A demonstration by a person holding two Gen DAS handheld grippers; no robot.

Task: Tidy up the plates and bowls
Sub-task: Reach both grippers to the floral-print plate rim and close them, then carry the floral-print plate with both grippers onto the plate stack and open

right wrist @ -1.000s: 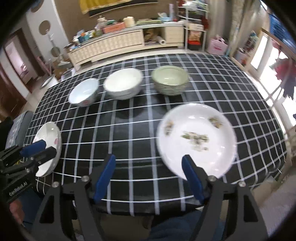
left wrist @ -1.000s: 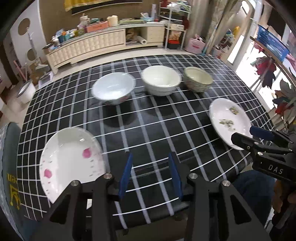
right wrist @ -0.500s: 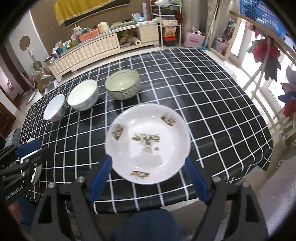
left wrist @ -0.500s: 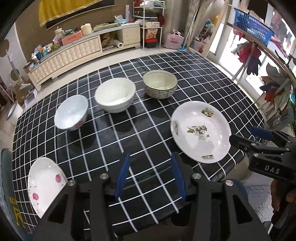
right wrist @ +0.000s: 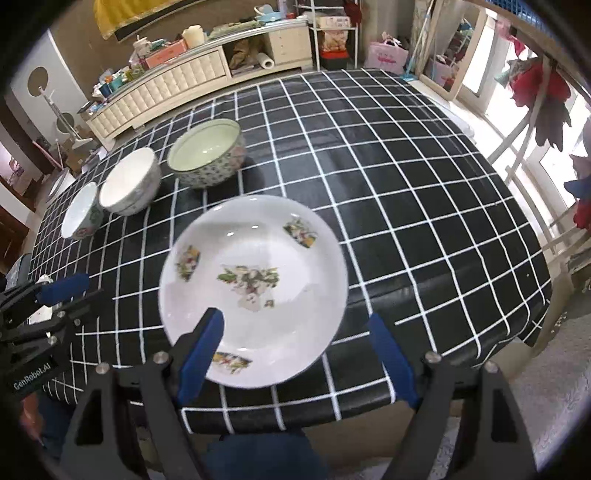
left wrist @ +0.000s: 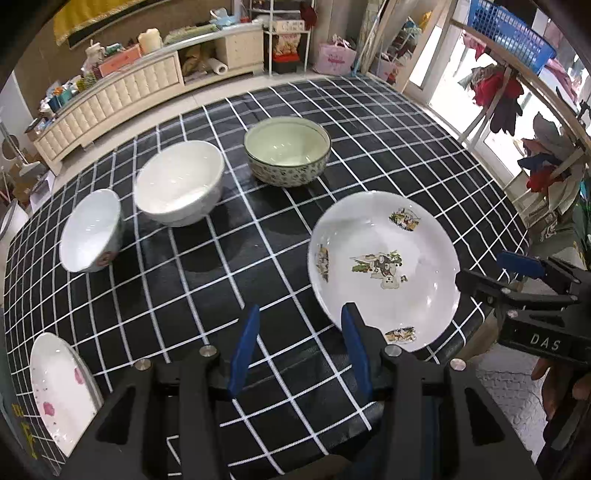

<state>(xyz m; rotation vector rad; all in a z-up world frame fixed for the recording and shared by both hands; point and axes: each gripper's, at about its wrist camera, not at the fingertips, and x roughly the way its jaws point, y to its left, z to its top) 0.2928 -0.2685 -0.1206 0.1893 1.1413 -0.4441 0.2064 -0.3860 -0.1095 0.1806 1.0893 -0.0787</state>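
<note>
A white plate with flower decals [right wrist: 255, 288] lies near the front edge of the black checked table [right wrist: 388, 184]. My right gripper [right wrist: 295, 354] hangs open over the plate's near rim; its left pad [right wrist: 201, 350] is above the plate and its right pad is beside it. My left gripper [left wrist: 299, 347] is open over bare cloth just left of that plate [left wrist: 384, 266], with nothing between its pads. A second white plate with pink flowers [left wrist: 59, 387] sits at the front left. Behind stand a small white bowl [left wrist: 90, 230], a larger white bowl [left wrist: 179, 188] and a green patterned bowl [left wrist: 286, 151].
The table's front edge runs just under both grippers, and a person's blue-clad knee [right wrist: 258, 454] shows below it. A long cream cabinet [left wrist: 147, 85] lines the far wall. A clothes rack [left wrist: 509, 96] and a blue basket [left wrist: 513, 29] stand to the right.
Both grippers have moved right along the table's front edge. The decal plate now lies under the right gripper's fingers, and the pink-flower plate has slid to the left view's edge.
</note>
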